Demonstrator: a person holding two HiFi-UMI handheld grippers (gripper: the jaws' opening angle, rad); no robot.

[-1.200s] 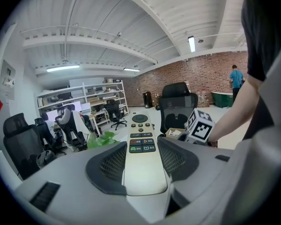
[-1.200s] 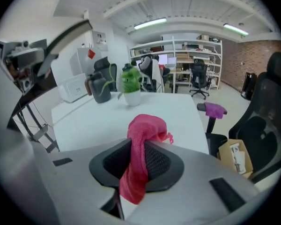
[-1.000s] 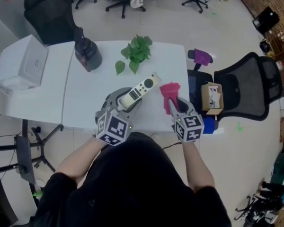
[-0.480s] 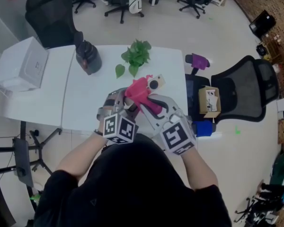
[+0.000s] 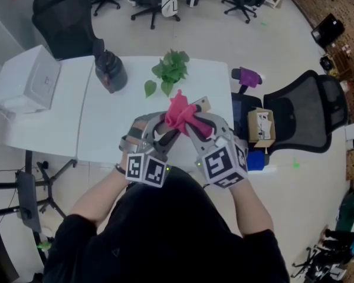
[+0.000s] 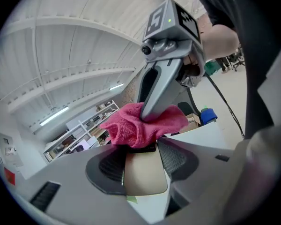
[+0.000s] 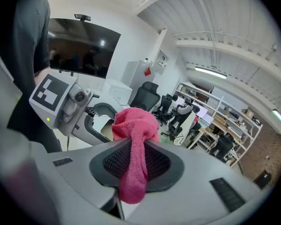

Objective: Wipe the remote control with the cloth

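Observation:
Above the white table's [image 5: 100, 128] front edge, my left gripper [image 5: 158, 133] is shut on the near end of the cream remote control [image 5: 202, 104], which is raised and angled up. In the left gripper view the remote [image 6: 145, 175] sits between the pads. My right gripper [image 5: 194, 122] is shut on the pink cloth [image 5: 180, 112], and the bunched cloth [image 6: 140, 125] presses on the top of the remote. The cloth [image 7: 133, 139] hangs down between the right jaws. Most of the remote is hidden under it.
On the table's far side stand a green plant [image 5: 170, 68] and a dark jar [image 5: 109, 69]. A white box [image 5: 26, 78] sits on the adjoining table at the left. To the right is a black office chair [image 5: 310, 108] with a cardboard box [image 5: 262, 122] on its seat.
My right gripper has carried the cloth from the table's right side onto the remote. The left gripper has lifted and tilted the remote. The cloth has slid a little along it since half a second ago.

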